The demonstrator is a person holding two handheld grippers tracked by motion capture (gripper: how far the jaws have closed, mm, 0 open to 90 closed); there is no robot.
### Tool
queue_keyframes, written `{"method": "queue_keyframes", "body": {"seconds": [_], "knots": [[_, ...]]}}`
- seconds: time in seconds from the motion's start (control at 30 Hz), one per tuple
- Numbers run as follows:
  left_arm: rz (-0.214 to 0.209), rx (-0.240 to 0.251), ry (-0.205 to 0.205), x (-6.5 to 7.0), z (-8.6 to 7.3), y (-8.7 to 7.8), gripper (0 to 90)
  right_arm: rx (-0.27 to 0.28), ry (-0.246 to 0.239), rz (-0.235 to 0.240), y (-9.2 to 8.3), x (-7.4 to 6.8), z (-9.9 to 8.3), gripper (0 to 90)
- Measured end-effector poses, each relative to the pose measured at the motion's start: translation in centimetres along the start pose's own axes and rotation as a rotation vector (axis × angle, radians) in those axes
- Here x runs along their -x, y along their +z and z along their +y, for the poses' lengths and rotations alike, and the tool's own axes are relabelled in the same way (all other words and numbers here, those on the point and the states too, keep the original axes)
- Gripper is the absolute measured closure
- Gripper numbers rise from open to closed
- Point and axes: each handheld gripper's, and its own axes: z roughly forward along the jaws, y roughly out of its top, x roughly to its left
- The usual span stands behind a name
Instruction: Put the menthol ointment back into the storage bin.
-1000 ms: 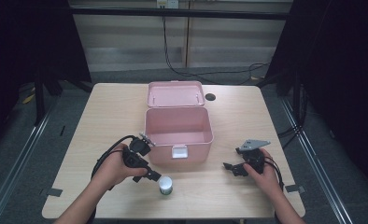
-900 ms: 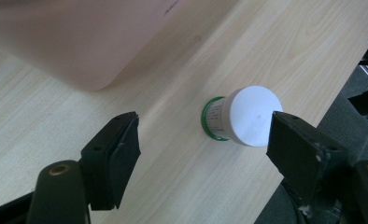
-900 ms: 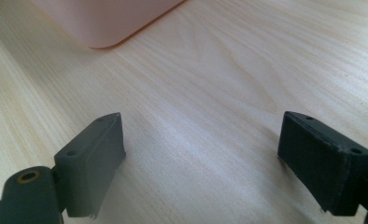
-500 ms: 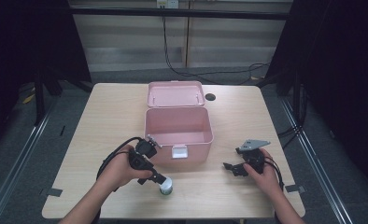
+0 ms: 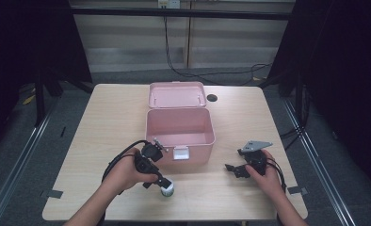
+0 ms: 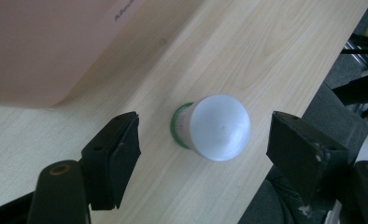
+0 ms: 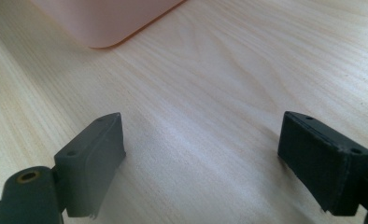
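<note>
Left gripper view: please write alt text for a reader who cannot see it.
A small white-capped bottle with a green band stands upright on the light wooden table, between the open black jaws of the left gripper, which touch neither side of it. The pink box sits at the upper left.

1 high forward-down view, 2 close tong-mounted views, shared pink box (image 5: 180, 128)

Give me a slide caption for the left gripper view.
Open left gripper straddles a white-capped bottle on the table, beside the pink box.
</note>
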Motion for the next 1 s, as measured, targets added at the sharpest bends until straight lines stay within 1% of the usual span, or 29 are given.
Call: {"method": "queue_keyframes", "body": {"seconds": [0.27,0.33,0.4,0.6,0.7,0.83,1.0], "knots": [[0.002,-0.024,0.014,0.4,0.4,0.3,25.2,0.0,0.0,0.0,0.0,0.0,0.0,13.9],[0.001,-0.03,0.03,0.5,0.5,0.4,25.3,0.0,0.0,0.0,0.0,0.0,0.0,13.9],[-0.001,-0.029,0.024,0.7,0.5,0.5,25.3,0.0,0.0,0.0,0.0,0.0,0.0,13.9],[-0.008,-0.047,0.028,0.9,0.5,1.0,25.4,0.0,0.0,0.0,0.0,0.0,0.0,13.9],[-0.002,-0.063,0.039,0.9,0.6,1.2,25.5,0.0,0.0,0.0,0.0,0.0,0.0,13.9],[0.002,-0.066,0.033,0.8,0.6,1.6,25.8,0.0,0.0,0.0,0.0,0.0,0.0,13.9],[0.009,-0.081,0.042,0.8,0.5,2.1,27.1,0.0,0.0,0.0,0.0,0.0,0.0,13.9]]}}
